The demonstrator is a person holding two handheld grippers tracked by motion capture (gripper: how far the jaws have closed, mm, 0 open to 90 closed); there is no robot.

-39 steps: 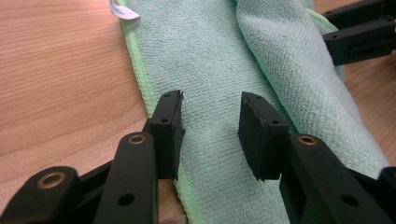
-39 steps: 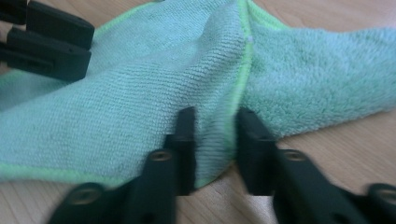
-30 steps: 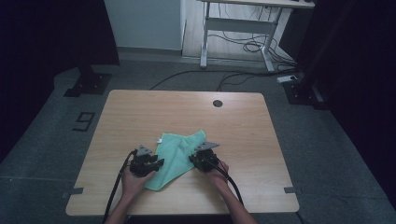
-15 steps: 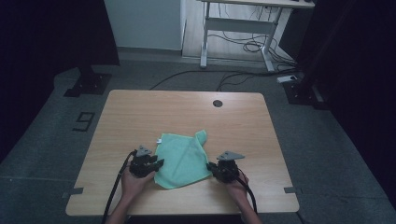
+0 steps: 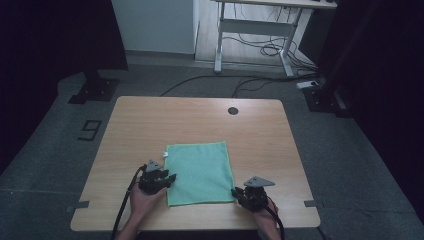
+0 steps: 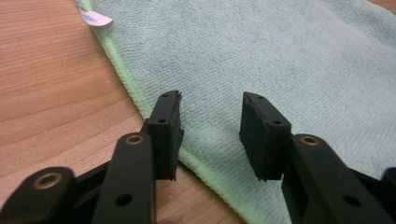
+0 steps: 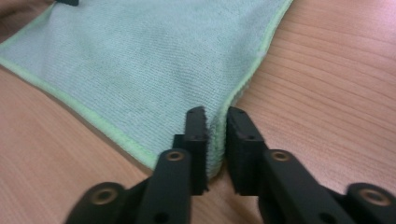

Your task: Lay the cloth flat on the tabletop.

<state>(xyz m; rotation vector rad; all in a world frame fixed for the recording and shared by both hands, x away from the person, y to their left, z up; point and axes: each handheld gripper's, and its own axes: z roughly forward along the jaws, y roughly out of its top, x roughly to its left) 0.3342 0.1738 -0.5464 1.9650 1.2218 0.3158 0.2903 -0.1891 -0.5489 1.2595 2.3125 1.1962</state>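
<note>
- High view: table (image 5: 150, 120) is the biggest thing, light wood, with a dark round hole (image 5: 232, 110) near the far edge, well apart from the work.
- Green cloth (image 5: 200, 172) lies spread flat on the near half of the table, roughly centred, a small white tag (image 5: 163, 155) at its far-left corner. It looks opened out so the corners can be grabbed.
- Left gripper (image 5: 167, 178) sits at the cloth's left edge, towards the near-left corner. Left gripper view: jaws stand apart over the green hem (image 6: 140, 100), nothing pinched, and they have just been opening a bit more. My read: it has let go, or is lining up on the edge.
- Right gripper (image 5: 236, 192) is at the near-right corner. Right gripper view: a fold of the cloth corner (image 7: 215, 140) sits between the jaws, which stand close around it. They have just been opening, so the grip is easing, but the fabric seems to be pinched for now. Likely it pulled this corner out to flatten the cloth.
- Around: bare wood on all sides of the cloth, nothing in the way. Each gripper's cable trails off the near edge, away from the cloth.
- Off the table: a desk frame (image 5: 255, 30) with loose cables on the floor far behind, a black stand base (image 5: 95, 90) at the far left.
</note>
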